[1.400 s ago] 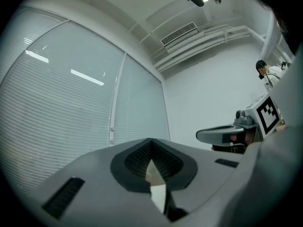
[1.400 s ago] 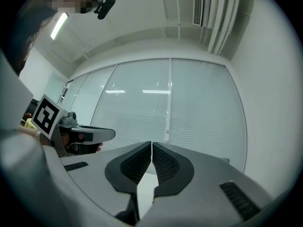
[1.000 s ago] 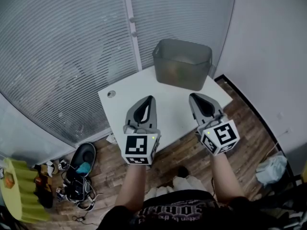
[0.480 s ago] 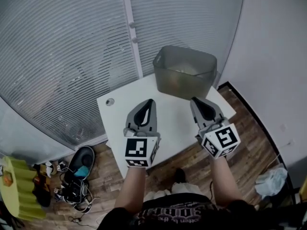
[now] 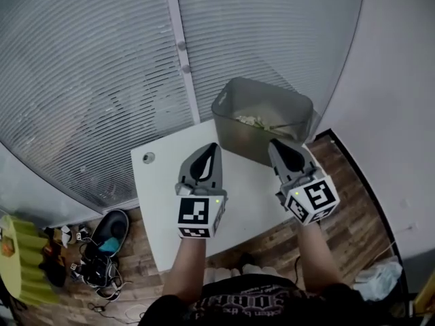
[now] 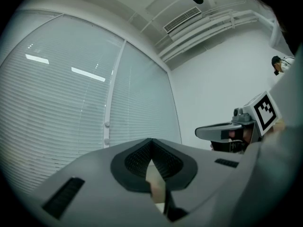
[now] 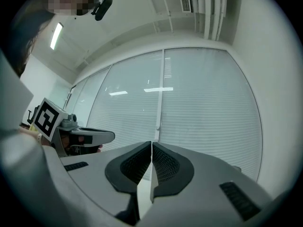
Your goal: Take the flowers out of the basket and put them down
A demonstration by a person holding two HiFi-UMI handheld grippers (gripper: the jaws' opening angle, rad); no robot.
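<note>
A grey translucent basket (image 5: 234, 133) stands at the far end of a small white table (image 5: 162, 189). Pale flowers (image 5: 253, 121) with green stems lie inside it. My left gripper (image 5: 212, 146) hovers over the table just short of the basket's near wall, jaws together with nothing between them. My right gripper (image 5: 274, 141) is held level with it at the basket's near right corner, also shut and empty. In the left gripper view the left gripper (image 6: 150, 142) points up at the blinds; the right gripper (image 7: 151, 144) does the same in its own view.
White blinds (image 5: 88, 80) cover the window behind the table. A white wall (image 5: 397, 94) runs along the right. On the wooden floor at the left lie shoes and cables (image 5: 102, 260) and a yellow-green object (image 5: 17, 257). The table has a round cable hole (image 5: 148, 157).
The view has tipped toward the basket, so the flowers inside now show. Both grippers stay shut side by side and stand closer to the basket's near wall.
</note>
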